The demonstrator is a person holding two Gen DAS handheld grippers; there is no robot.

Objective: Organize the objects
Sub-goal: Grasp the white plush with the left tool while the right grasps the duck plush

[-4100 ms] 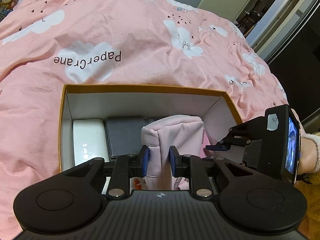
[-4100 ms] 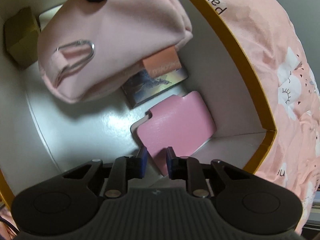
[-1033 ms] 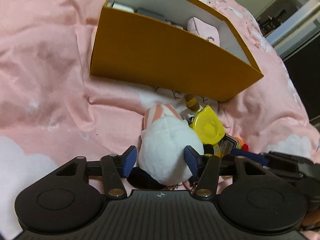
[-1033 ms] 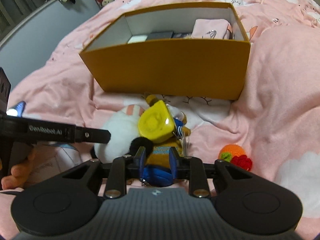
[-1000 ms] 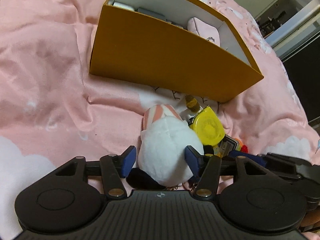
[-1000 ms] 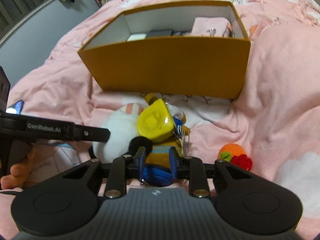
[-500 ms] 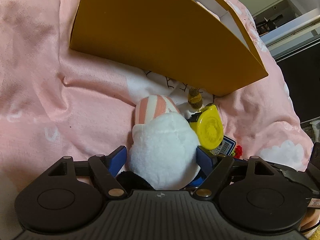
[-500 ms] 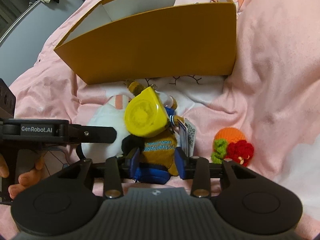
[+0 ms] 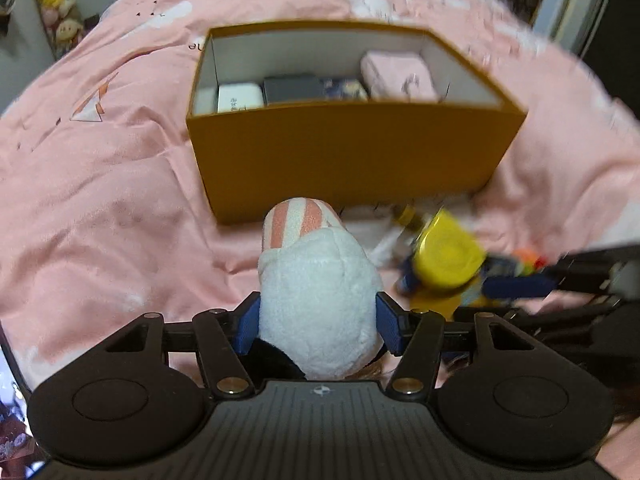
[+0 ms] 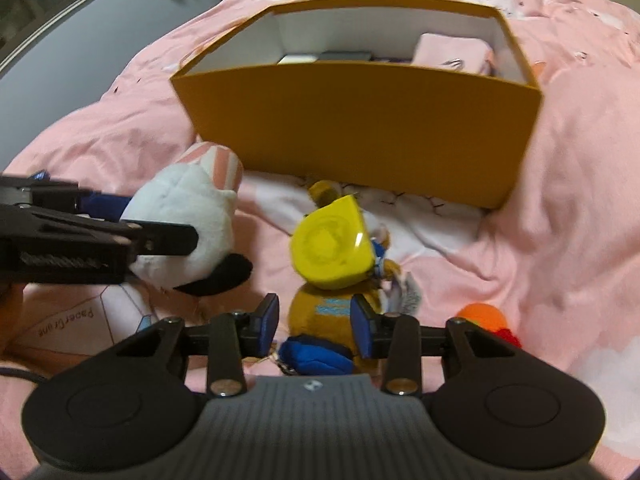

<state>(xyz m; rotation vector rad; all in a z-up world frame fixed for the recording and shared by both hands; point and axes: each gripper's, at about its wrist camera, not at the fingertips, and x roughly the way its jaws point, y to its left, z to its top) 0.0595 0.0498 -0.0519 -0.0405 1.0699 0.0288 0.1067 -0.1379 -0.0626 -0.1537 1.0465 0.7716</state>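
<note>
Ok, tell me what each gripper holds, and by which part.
Left gripper grips the white plush by its round body. Right gripper straddles the yellow-capped doll; grip unclear.

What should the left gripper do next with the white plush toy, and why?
Probably carry it up over the orange box and release. The left gripper is shut on the white plush toy, and bare floor shows inside near the box's front wall.
</note>
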